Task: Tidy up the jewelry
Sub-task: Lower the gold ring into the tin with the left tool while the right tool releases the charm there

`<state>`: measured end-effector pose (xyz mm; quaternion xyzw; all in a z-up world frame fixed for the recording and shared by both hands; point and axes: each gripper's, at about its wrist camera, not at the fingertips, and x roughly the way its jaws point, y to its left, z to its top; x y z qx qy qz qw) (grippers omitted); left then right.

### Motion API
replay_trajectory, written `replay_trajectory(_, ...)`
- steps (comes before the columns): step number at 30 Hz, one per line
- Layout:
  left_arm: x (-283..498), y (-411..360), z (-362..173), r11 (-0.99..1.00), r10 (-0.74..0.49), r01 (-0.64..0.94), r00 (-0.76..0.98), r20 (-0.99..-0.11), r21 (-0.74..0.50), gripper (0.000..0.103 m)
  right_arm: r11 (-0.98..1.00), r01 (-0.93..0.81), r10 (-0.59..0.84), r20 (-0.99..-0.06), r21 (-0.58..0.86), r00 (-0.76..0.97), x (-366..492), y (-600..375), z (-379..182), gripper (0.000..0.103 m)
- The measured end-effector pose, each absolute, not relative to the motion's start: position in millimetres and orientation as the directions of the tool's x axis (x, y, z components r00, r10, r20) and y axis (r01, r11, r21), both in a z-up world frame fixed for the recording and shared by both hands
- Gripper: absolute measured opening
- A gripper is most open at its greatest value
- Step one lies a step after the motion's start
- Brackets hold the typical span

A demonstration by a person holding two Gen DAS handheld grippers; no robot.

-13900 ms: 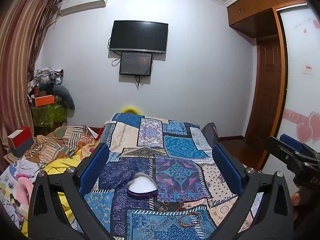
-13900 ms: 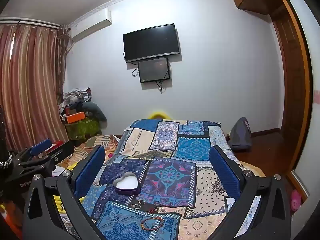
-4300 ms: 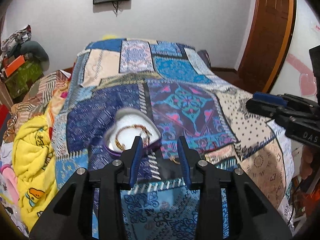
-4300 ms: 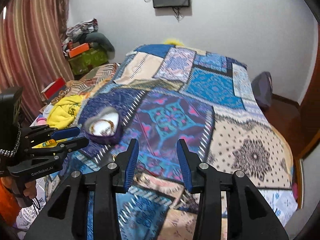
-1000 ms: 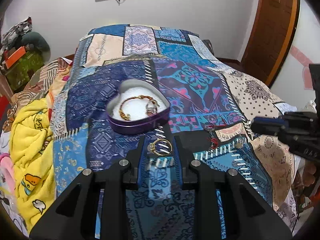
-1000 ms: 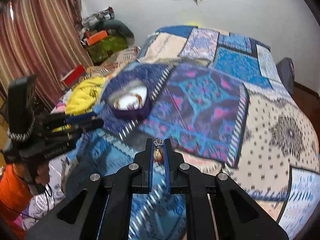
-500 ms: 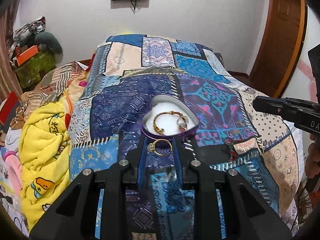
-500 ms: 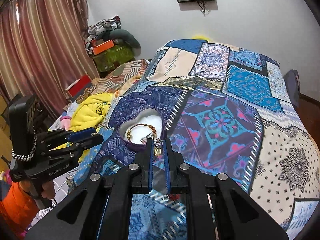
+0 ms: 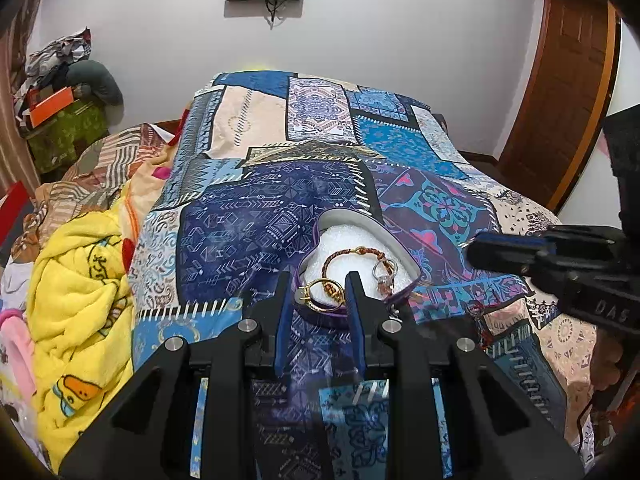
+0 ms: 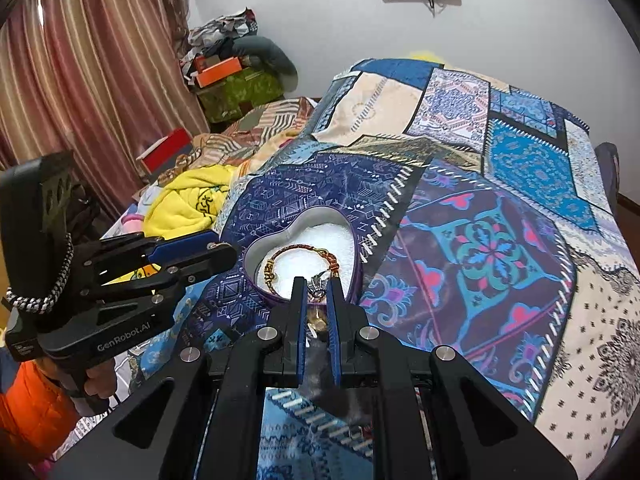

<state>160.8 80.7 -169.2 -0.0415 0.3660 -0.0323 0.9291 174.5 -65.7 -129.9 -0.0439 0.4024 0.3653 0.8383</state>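
Both grippers are at the near edge of the purple heart-shaped tin with the white foam lining, which sits at centre frame on the blue patchwork bedspread, so the step in hand looks like the drop-off. The left gripper pinches a gold ring with a pale stone between its blue pads, over the tin's near rim in the left wrist view. The right gripper, at lower centre of its own view, is nearly pressed together on a small silver ring or charm; something gold shows deeper between its fingers, but I cannot tell what it is. To do this well, each piece should be carried fully past the rim and lowered close to the foam before the fingers spread, one side at a time, so that nothing bounces onto the busy fabric. The tin already holds a braided red-and-gold bracelet curled on the foam, with a silver ring at its right end. A dark reddish piece lies on the bedspread at the right of the left wrist view.
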Motion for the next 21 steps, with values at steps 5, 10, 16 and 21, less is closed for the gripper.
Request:
replay_trajectory(5, 173.7, 78.5, -175.2, 0.994, -0.107, 0.054, 0.726, -0.680, -0.098, 0.025, 0.723, -0.657, 0.575, -0.715, 0.216, 0.398, 185.9, -55.4, -135.1, 0.009)
replay_trajectory(10, 185.1, 76.1, -180.3, 0.993, -0.119, 0.080, 0.721, -0.682, -0.088, 0.025, 0.713, -0.669, 0.575, -0.722, 0.211, 0.385, 198.1, -46.4, -138.1, 0.009)
replay_trajectory(16, 196.6, 78.0, -186.3, 0.992, -0.123, 0.093, 0.718, -0.685, -0.081, 0.025, 0.697, -0.685, 0.577, -0.735, 0.214, 0.357, 211.3, -35.4, -143.7, 0.009)
replay_trajectory(21, 202.8, 80.0, -188.9, 0.991, -0.134, 0.100, 0.715, -0.687, -0.089, 0.025, 0.684, -0.699, 0.567, -0.755, 0.210, 0.328, 216.3, -26.7, -150.6, 0.009)
